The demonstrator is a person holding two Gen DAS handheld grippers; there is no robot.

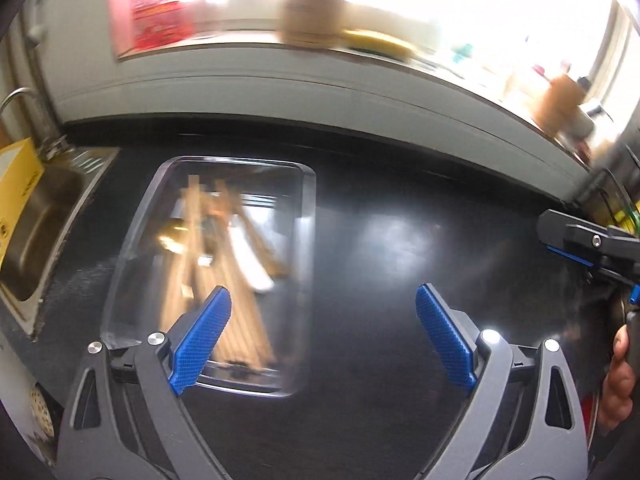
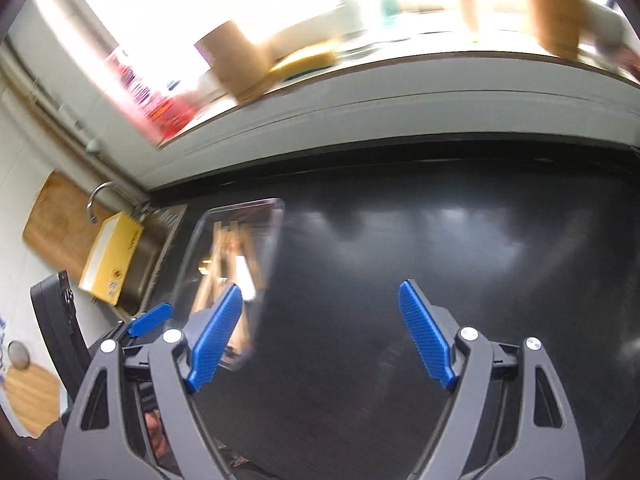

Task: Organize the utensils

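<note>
A clear plastic tray [image 1: 308,240] lies on the black counter [image 1: 400,248] and holds several wooden utensils [image 1: 236,300], a white one and something gold; the frame is blurred. My left gripper [image 1: 322,338] is open and empty, above the counter just right of the tray's near end. My right gripper [image 2: 320,334] is open and empty over bare counter [image 2: 440,240], with the tray [image 2: 276,216] and its utensils [image 2: 224,256] to its left. The right gripper also shows at the right edge of the left wrist view [image 1: 576,240].
A steel sink [image 1: 36,232] with a tap and a yellow box [image 1: 16,188] is left of the tray. A white ledge [image 1: 320,80] behind the counter carries a brown cup [image 1: 316,4], a red packet and other items. A wooden board [image 2: 52,220] leans by the sink.
</note>
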